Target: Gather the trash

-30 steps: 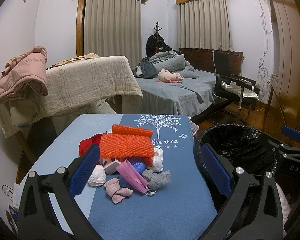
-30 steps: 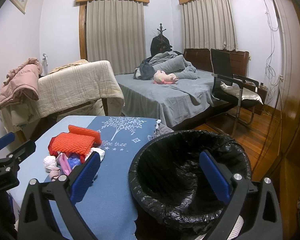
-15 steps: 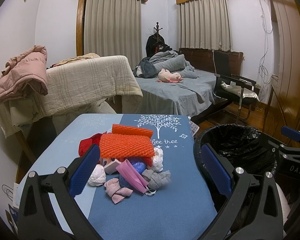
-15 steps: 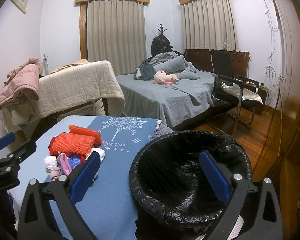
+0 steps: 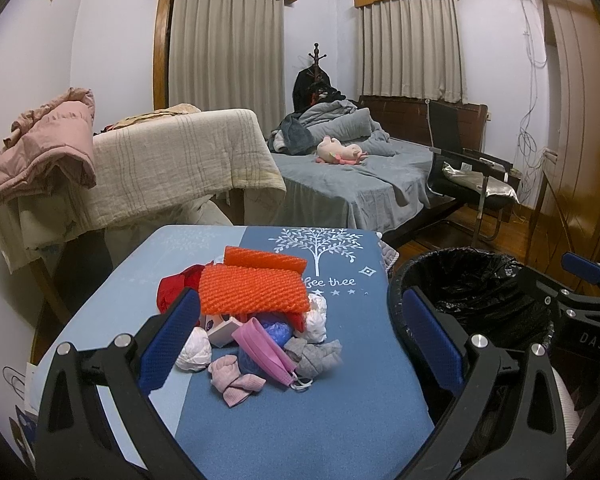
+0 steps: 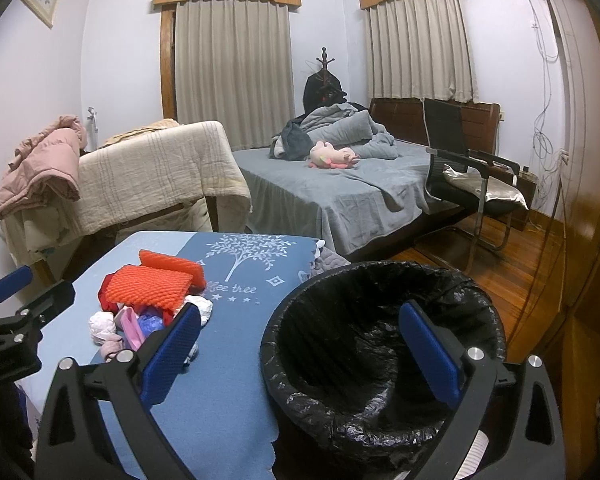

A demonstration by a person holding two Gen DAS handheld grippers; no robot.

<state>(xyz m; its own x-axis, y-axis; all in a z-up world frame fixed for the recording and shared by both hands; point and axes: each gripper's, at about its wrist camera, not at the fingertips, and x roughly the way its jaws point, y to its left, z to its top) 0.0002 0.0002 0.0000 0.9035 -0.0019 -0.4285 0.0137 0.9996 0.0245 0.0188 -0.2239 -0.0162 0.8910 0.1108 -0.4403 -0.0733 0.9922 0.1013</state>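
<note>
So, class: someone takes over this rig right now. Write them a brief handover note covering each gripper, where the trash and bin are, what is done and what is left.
Left gripper: open, empty, pointed at the trash pile on the blue tablecloth.
Right gripper: open, empty, over the near rim of the bin.
The bin, lined with a black bag, stands at the table's right edge; no trash is visible inside.
Done: nothing collected yet.
Left: move the whole pile, orange foam netting on top, pink mask in front, into the bin.
</note>
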